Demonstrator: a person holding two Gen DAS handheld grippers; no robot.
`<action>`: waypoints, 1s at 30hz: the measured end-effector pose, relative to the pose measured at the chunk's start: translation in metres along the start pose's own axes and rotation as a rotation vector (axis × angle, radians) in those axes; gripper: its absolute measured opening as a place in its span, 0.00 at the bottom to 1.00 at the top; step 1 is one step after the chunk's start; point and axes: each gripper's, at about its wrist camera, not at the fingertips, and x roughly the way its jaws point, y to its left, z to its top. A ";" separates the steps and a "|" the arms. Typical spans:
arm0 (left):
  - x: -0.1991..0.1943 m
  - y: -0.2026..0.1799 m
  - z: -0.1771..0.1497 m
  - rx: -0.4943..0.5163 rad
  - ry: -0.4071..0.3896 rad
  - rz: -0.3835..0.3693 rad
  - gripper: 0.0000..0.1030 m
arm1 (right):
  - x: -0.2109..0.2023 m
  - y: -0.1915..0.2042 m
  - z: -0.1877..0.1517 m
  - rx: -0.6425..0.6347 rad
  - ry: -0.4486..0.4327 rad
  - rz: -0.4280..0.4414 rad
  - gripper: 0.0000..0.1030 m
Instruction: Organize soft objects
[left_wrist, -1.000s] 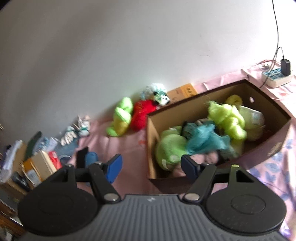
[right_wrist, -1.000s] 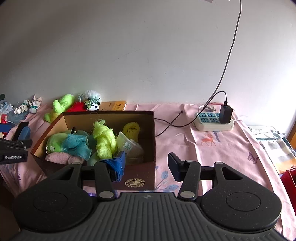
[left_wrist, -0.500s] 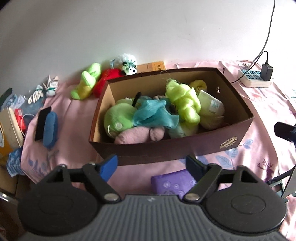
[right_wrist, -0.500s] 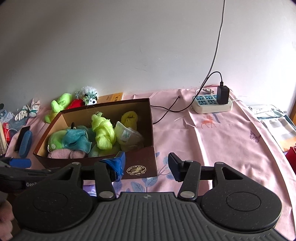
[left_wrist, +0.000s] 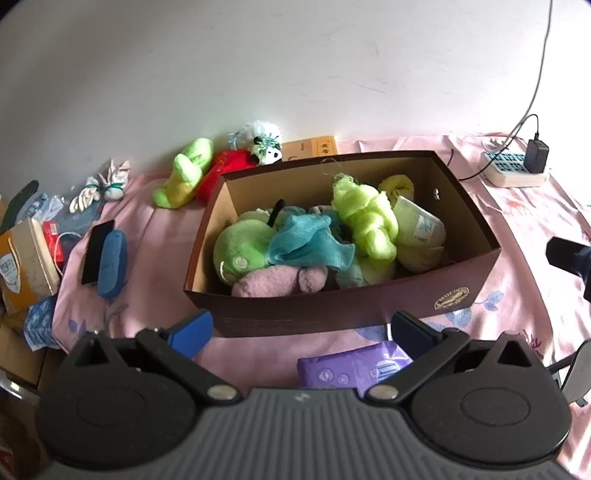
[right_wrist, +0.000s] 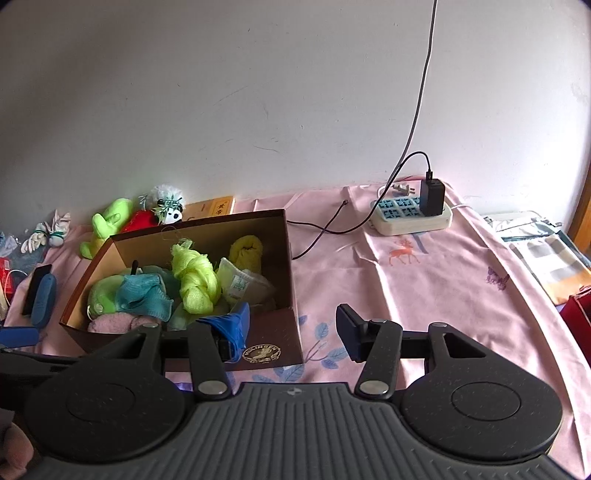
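A brown cardboard box (left_wrist: 332, 314) sits on the pink cloth. In it lie a green plush (left_wrist: 240, 251), a teal mesh cloth (left_wrist: 310, 243), a lime mesh bundle (left_wrist: 365, 218), a pink plush (left_wrist: 273, 280), a yellow roll (left_wrist: 399, 184) and a pale pouch (left_wrist: 421, 229). Behind the box, by the wall, lie a lime plush (left_wrist: 184, 173), a red plush (left_wrist: 229, 166) and a panda toy (left_wrist: 266, 144). My left gripper (left_wrist: 301, 328) hovers before the box front, its jaws opening and empty, above a purple pack (left_wrist: 351, 367). My right gripper (right_wrist: 291, 328) stands open over the box's near right corner, holding nothing.
A power strip (right_wrist: 410, 214) with a charger and trailing cables lies at the back right. A phone and a blue case (left_wrist: 107, 251) lie left of the box, past them a carton (left_wrist: 22, 258) and white gloves (left_wrist: 99, 184). Papers (right_wrist: 546, 254) lie at the far right.
The left gripper swung from the box's left end round to its front side, and its jaws spread wider. The purple pack came into view beneath it. The right gripper hardly moved.
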 end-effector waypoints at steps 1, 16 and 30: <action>0.001 0.001 0.001 -0.006 0.003 0.002 1.00 | 0.001 0.000 0.001 -0.002 0.002 -0.001 0.35; 0.015 0.009 0.010 -0.059 0.036 0.021 1.00 | 0.014 0.001 0.004 0.014 0.035 -0.009 0.36; 0.033 -0.004 0.017 -0.036 0.073 -0.017 1.00 | 0.030 -0.003 0.007 0.027 0.065 -0.047 0.36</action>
